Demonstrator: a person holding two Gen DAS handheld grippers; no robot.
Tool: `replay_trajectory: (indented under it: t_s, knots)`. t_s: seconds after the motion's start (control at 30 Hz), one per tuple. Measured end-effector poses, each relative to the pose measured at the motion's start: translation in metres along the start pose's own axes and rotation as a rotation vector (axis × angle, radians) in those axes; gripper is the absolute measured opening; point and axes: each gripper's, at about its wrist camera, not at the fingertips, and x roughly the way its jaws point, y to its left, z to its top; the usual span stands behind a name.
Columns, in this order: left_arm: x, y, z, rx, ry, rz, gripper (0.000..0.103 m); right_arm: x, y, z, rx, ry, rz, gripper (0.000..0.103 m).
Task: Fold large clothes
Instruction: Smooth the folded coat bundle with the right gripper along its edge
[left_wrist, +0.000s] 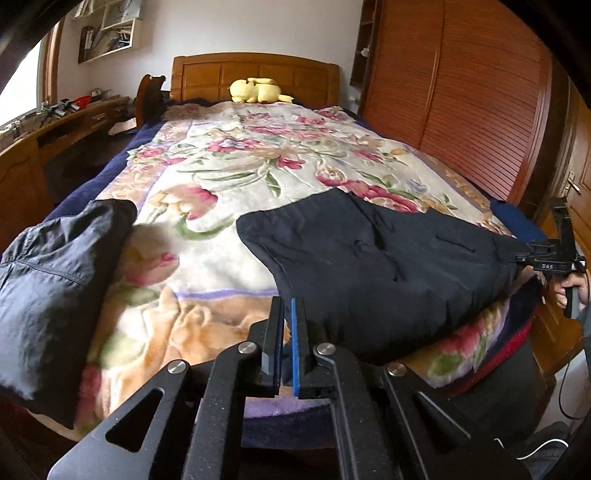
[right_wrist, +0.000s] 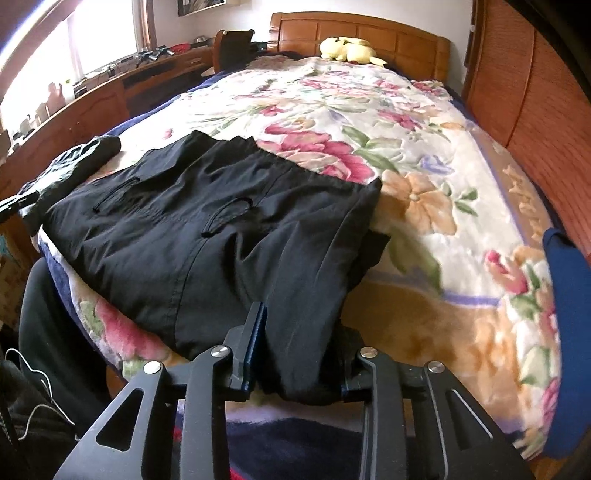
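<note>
My left fingers are closed empty, my right fingers loosely straddle the black trousers, folded on the bed, with the dark jacket left

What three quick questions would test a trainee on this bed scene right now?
1. True or false: the left hand-held gripper has cloth between its jaws.
2. On the floral blanket, the yellow plush toy lies: A at the headboard end; B at the near end; C in the middle.
3. Which hand-held gripper has the black trousers between its jaws?

Key: 1 false, its jaws are shut and empty. 2 A. 3 the right hand-held gripper.
</note>
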Motion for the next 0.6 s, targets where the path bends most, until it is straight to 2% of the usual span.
replay_trajectory:
  t_s: [0.07,0.13,0.2,0.33,0.6]
  knots:
    - [0.002,0.001,0.002,-0.007,-0.004,0.020,0.003,-0.010,-0.003,0.006,-0.002,-0.029,-0.017,0.036]
    - [0.004,0.001,0.004,-0.014,-0.003,0.025,0.003,-0.017,-0.006,0.014,0.002,-0.053,-0.028,0.043]
    - [0.007,0.000,0.007,-0.024,-0.004,0.026,0.003,-0.019,-0.009,0.021,0.000,-0.072,-0.033,0.056]
    - [0.016,-0.010,0.014,-0.005,-0.008,0.014,0.003,0.003,-0.018,0.039,-0.001,-0.055,0.002,0.056]
    - [0.031,-0.025,0.024,0.029,-0.011,0.013,0.003,0.081,-0.038,0.087,0.035,0.033,-0.040,0.056]
